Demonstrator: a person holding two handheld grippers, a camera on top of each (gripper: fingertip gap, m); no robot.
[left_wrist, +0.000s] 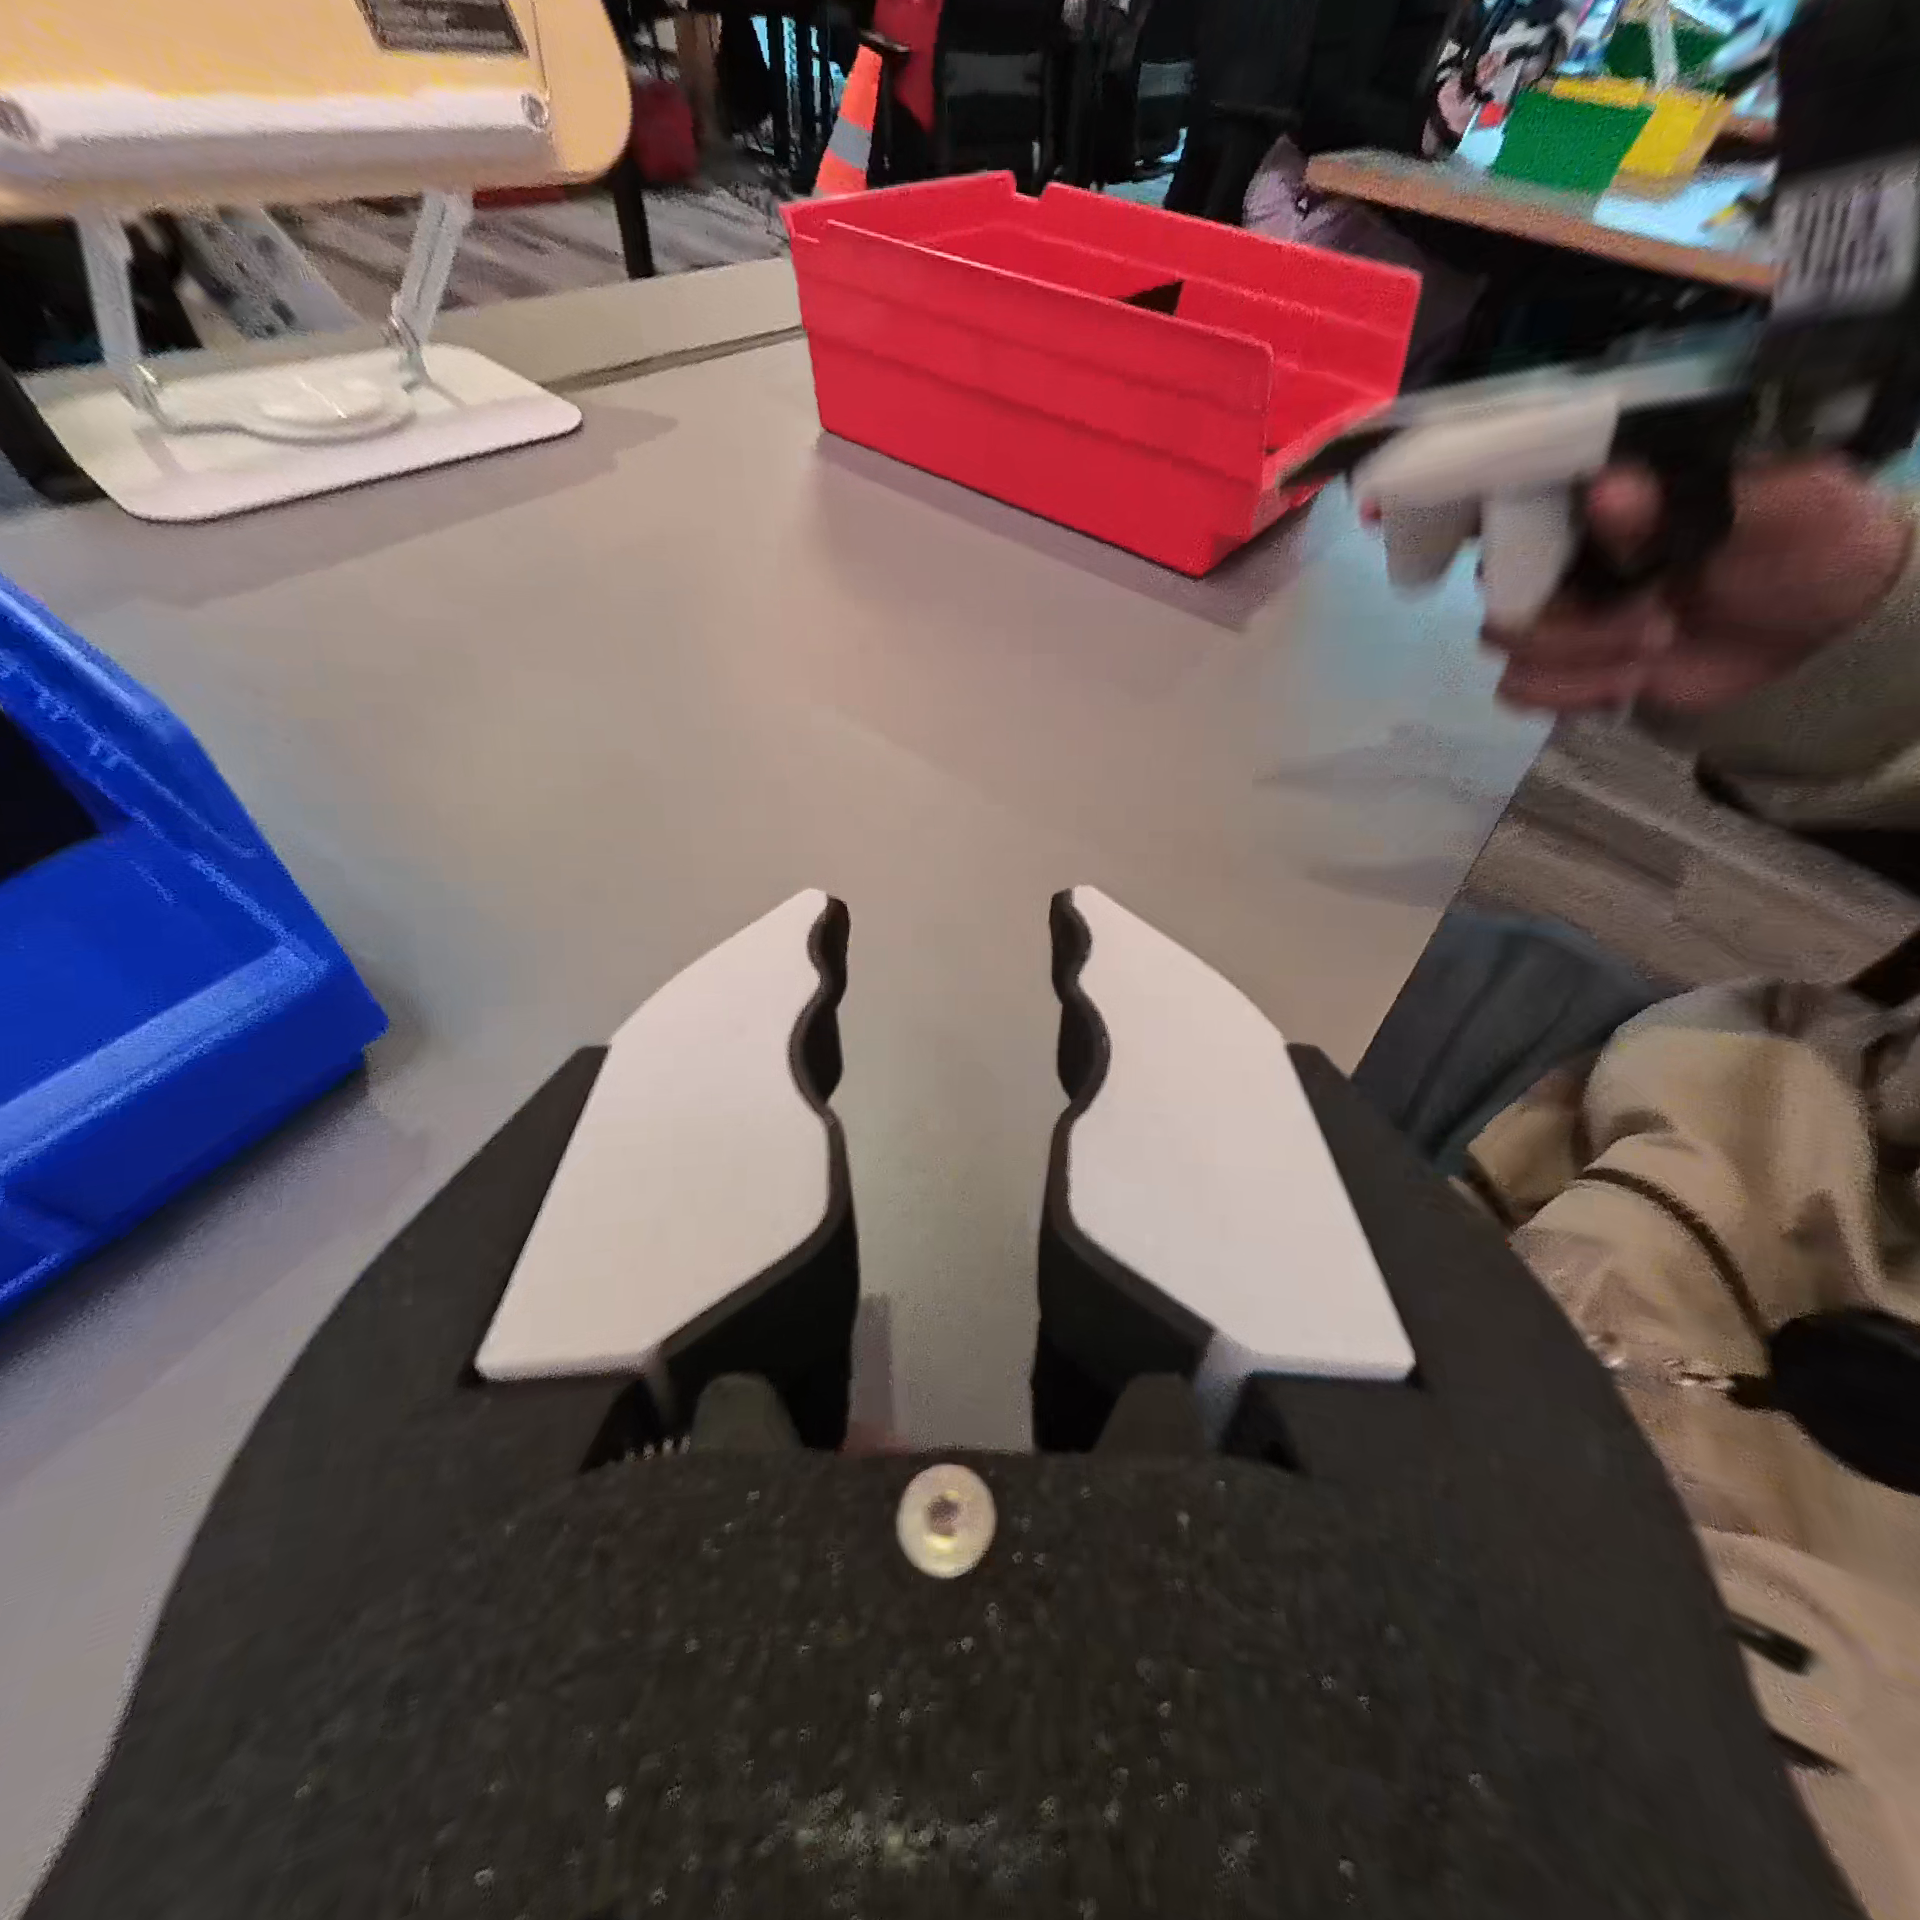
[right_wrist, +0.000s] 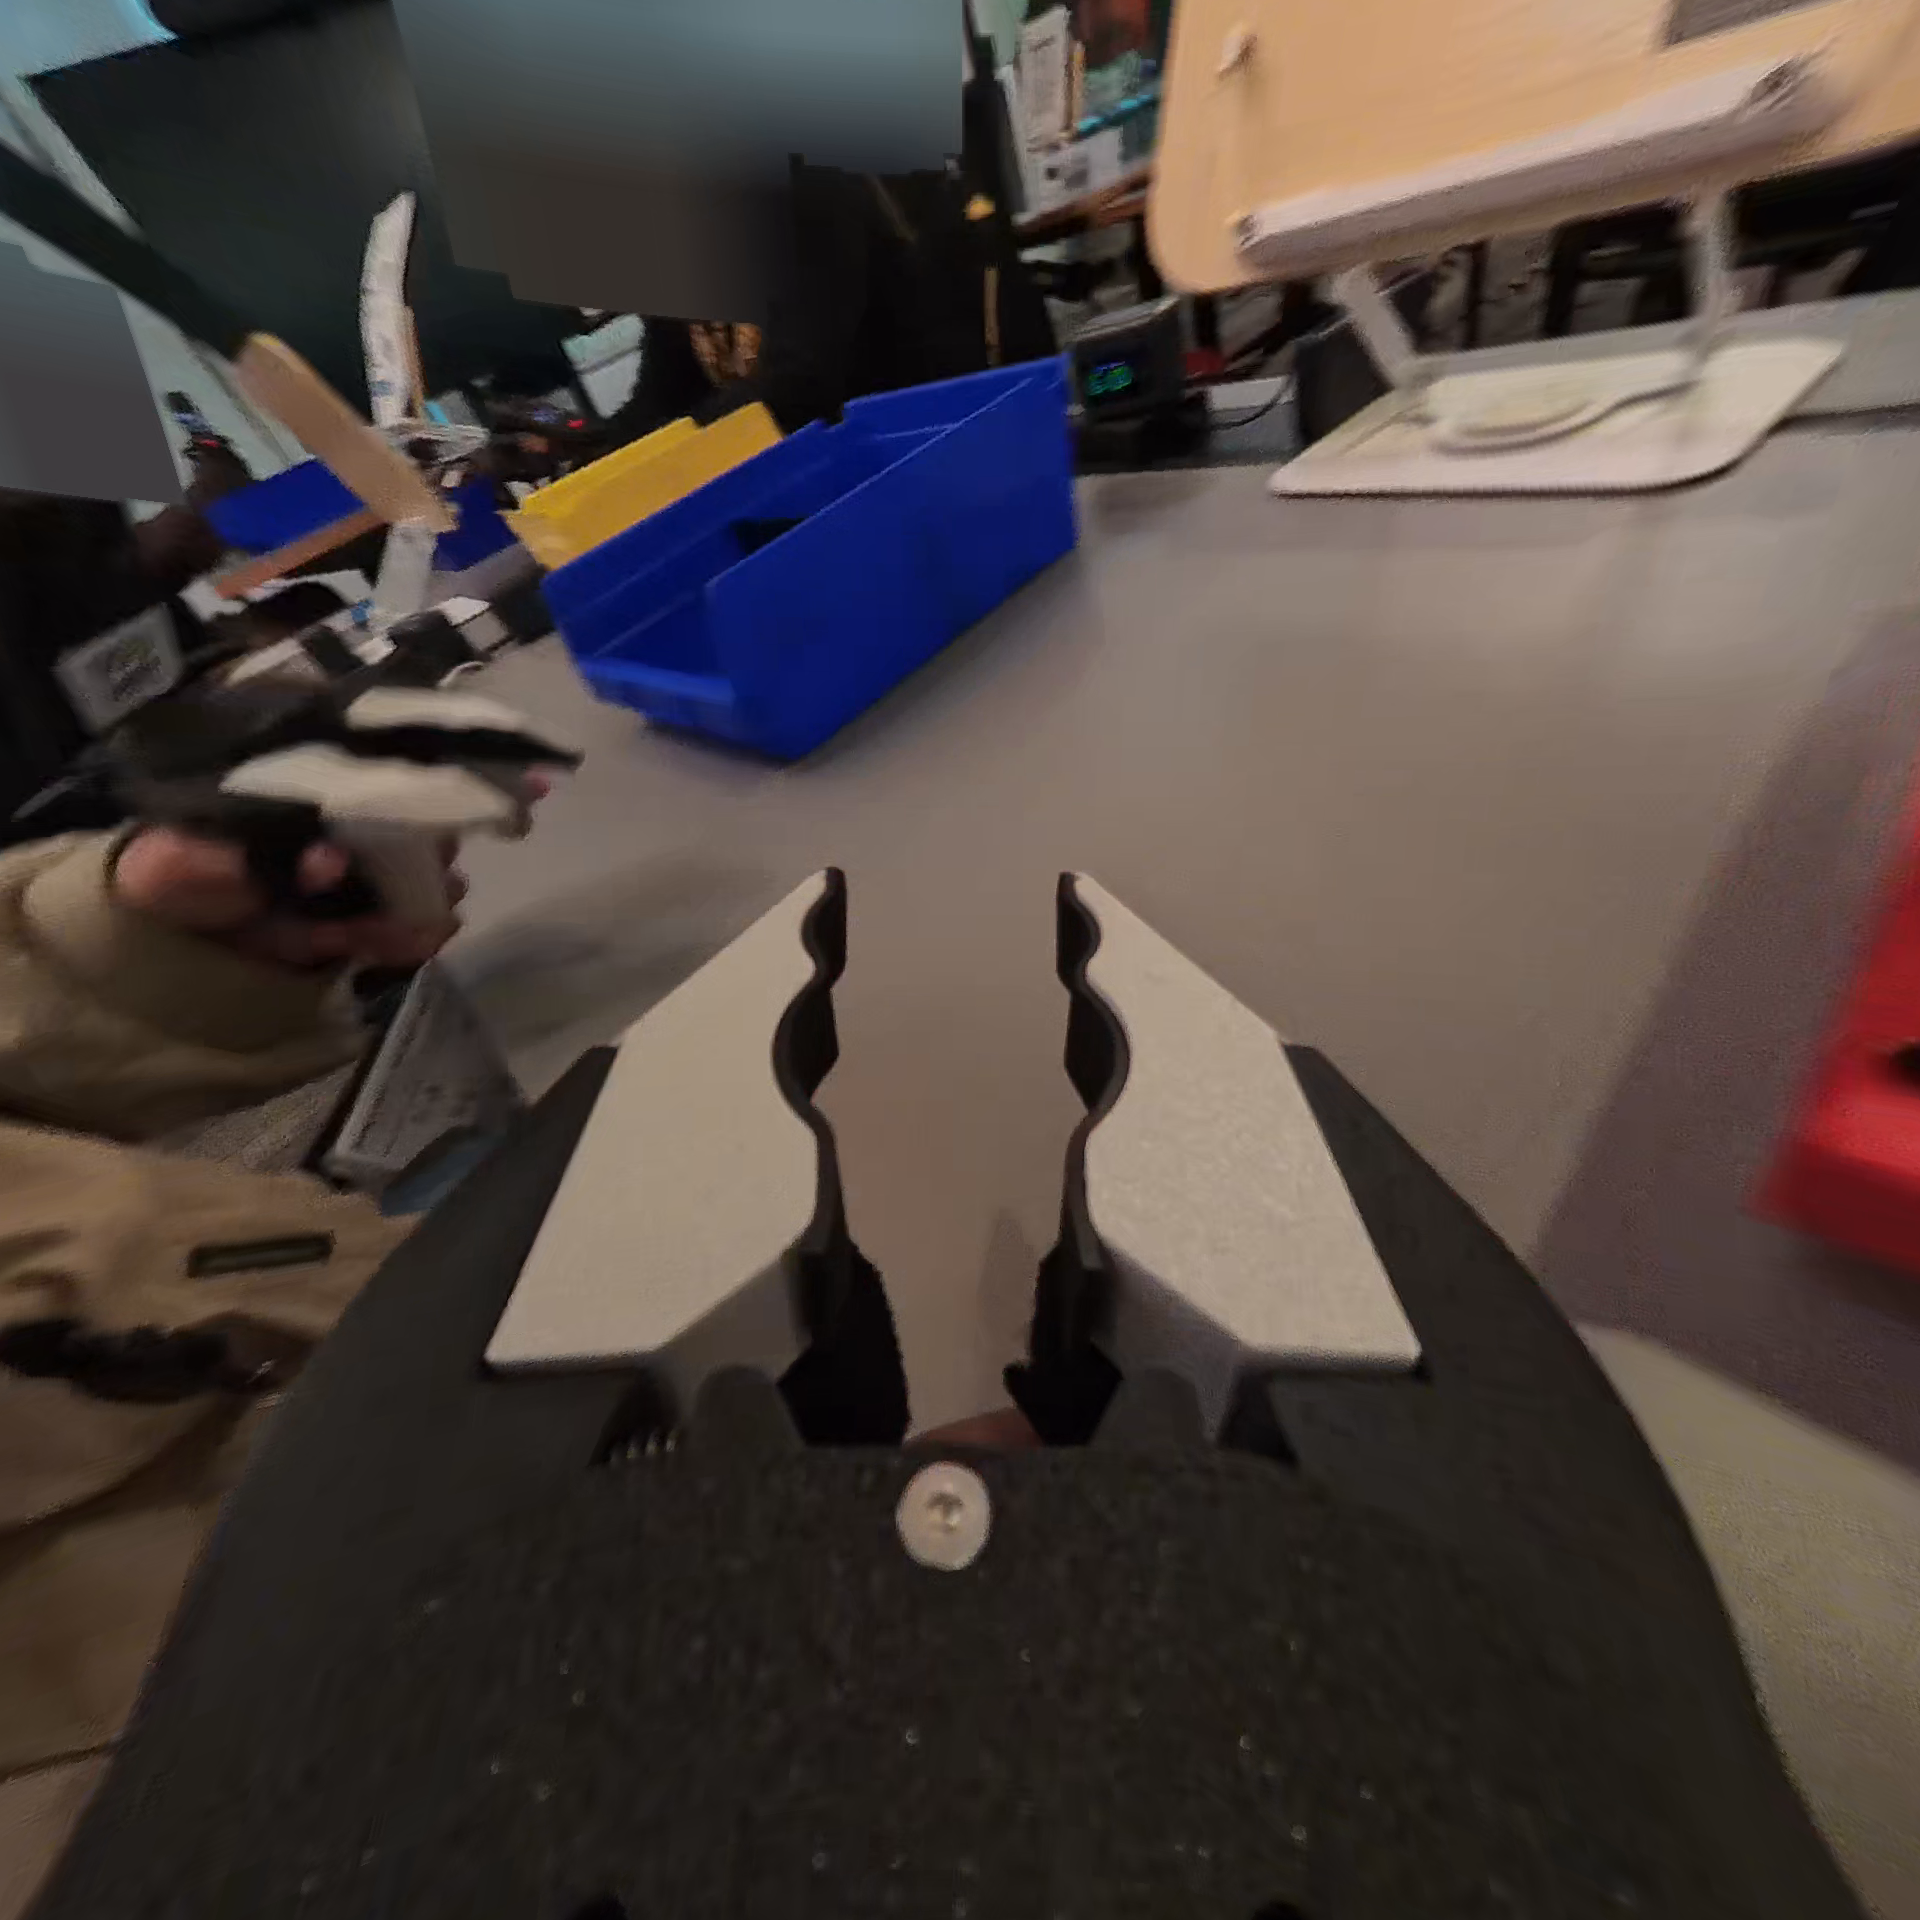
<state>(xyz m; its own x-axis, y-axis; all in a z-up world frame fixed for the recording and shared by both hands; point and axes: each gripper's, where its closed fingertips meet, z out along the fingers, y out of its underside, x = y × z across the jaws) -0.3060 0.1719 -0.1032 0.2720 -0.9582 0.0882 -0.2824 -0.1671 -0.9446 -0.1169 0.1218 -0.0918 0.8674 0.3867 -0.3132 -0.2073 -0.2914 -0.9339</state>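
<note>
My left gripper (left_wrist: 948, 914) is open and empty, held low over the grey table (left_wrist: 727, 707). A red bin (left_wrist: 1039, 374) stands ahead of it and a blue bin (left_wrist: 135, 987) at its left. My right gripper (right_wrist: 951, 894) is open and empty over the same table (right_wrist: 1351, 779). The blue bin (right_wrist: 831, 592) lies ahead of it to the left, and the red bin (right_wrist: 1860, 1122) sits at the right edge. Each gripper also shows blurred in the other's view: the right one (left_wrist: 1475, 540) near the red bin, the left one (right_wrist: 416, 758) near the blue bin.
A white stand (left_wrist: 301, 426) carrying a tan board (left_wrist: 312, 73) stands at the table's back; it also shows in the right wrist view (right_wrist: 1558, 426). A person's beige sleeves (left_wrist: 1714, 1195) are at the table's near edge. A yellow bin (right_wrist: 644, 488) lies behind the blue one. There is about 20 centimeters between the tips of the two grippers.
</note>
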